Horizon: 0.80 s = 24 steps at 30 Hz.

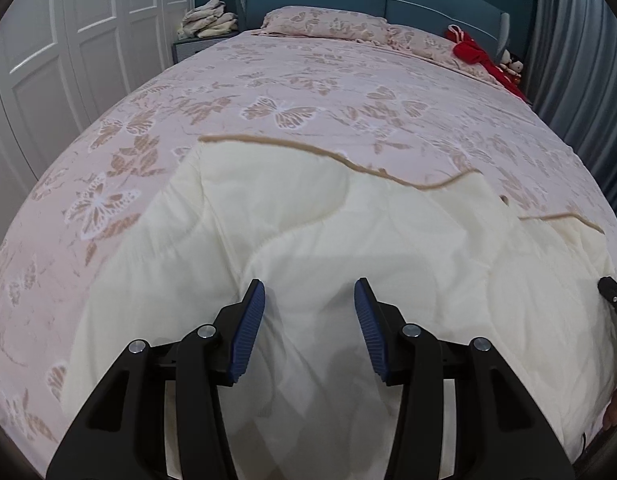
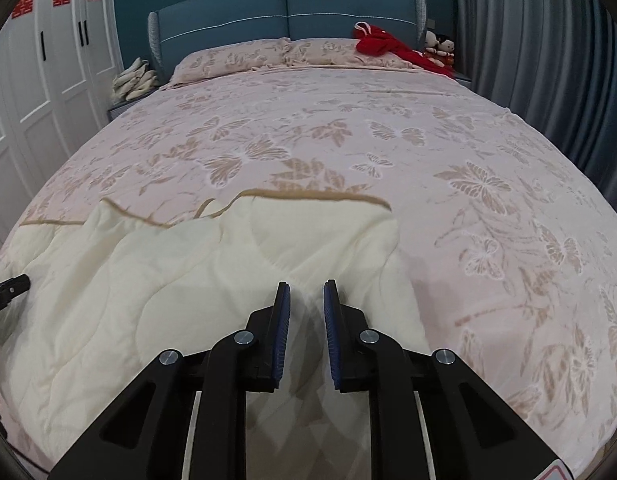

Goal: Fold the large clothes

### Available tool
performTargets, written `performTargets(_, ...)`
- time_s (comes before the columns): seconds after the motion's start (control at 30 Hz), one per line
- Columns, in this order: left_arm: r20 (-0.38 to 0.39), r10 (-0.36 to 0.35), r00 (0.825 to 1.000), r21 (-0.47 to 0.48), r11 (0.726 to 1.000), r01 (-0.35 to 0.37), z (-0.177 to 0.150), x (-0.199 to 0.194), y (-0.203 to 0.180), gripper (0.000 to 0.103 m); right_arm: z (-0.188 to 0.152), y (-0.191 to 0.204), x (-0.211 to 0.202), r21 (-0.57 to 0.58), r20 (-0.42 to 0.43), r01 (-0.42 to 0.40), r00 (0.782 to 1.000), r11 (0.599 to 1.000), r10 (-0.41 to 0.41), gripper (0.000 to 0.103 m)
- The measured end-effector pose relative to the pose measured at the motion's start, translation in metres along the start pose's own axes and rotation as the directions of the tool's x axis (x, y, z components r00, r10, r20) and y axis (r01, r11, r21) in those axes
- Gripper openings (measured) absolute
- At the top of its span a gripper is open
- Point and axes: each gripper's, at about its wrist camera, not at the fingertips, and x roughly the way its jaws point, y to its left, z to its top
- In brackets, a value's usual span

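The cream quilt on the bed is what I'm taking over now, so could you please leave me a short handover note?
Left gripper: jaws apart over the cream quilt, no fabric visibly pinched.
Right gripper: jaws narrow, with quilt fabric between the pads; whether they press it is unclear.
Things: the quilt lies rumpled at the foot of the bed, its tan edge toward the pillows. Folded items sit on the nightstand.
Done: no neat fold visible yet.
Left: take hold on both sides, then fold the quilt.
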Motion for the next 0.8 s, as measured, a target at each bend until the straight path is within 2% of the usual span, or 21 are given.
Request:
performTargets(0.37,-0.029,0.064,0.998,-0.065,0.996,-0.066,0.037,0.039,0.037,0.046,0.001,-0.001,0.038,0.015,-0.042,0.025,0.999,1.000,-0.024,0.014)
performTargets(0.53,-0.031,0.068,0.997,-0.106,0.992,-0.071,0.032,0.056,0.051,0.047,-0.005,-0.001,0.050,0.015,-0.042,0.026,0.999,1.000,-0.025,0.014)
performTargets(0.8,0.027,0.053,0.998,-0.133,0.990,-0.049,0.017,0.066,0.056,0.048,-0.013,0.000,0.061,0.019,-0.026,0.019,1.000,1.000,-0.018,0.014)
